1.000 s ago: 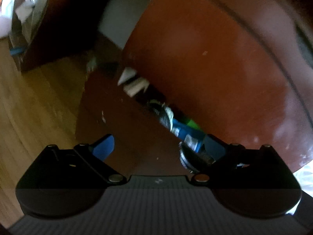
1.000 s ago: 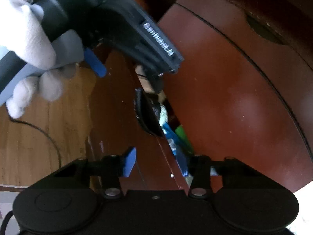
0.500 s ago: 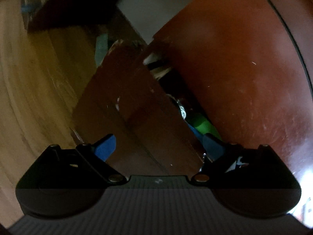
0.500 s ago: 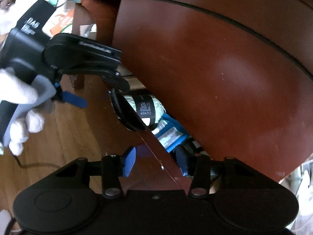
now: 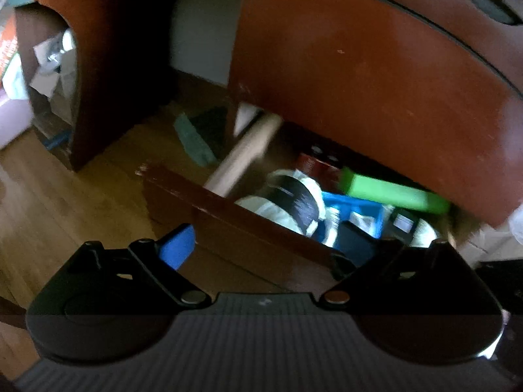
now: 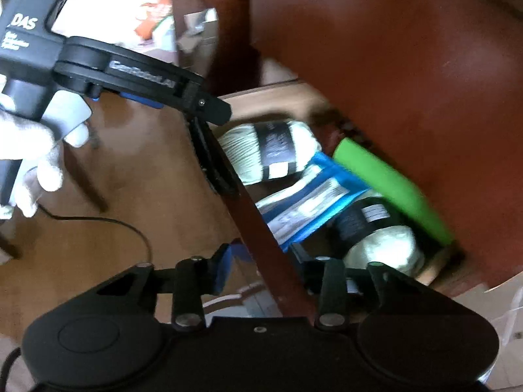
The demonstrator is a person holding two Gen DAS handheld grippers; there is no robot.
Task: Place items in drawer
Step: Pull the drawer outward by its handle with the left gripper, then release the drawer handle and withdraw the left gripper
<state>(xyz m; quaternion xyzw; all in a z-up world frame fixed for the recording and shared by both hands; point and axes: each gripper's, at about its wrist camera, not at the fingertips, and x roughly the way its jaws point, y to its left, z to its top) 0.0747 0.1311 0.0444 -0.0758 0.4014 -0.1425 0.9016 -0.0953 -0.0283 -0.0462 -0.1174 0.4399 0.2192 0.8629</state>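
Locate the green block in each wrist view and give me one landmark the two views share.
Left wrist: green block right of centre, inside the drawer, tucked under the red-brown cabinet front.
Right wrist: green block right of centre, slanting down to the right along the drawer's far side.
Shared landmark: the blue packet, lying just beside the block in both.

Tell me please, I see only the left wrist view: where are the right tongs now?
Observer: The right tongs straddle the dark red-brown wooden drawer front, with one finger outside and one inside the drawer.
Operator: Do they pinch the wood?
Observer: No. A gap shows between the blue pad of the outer finger and the wood.
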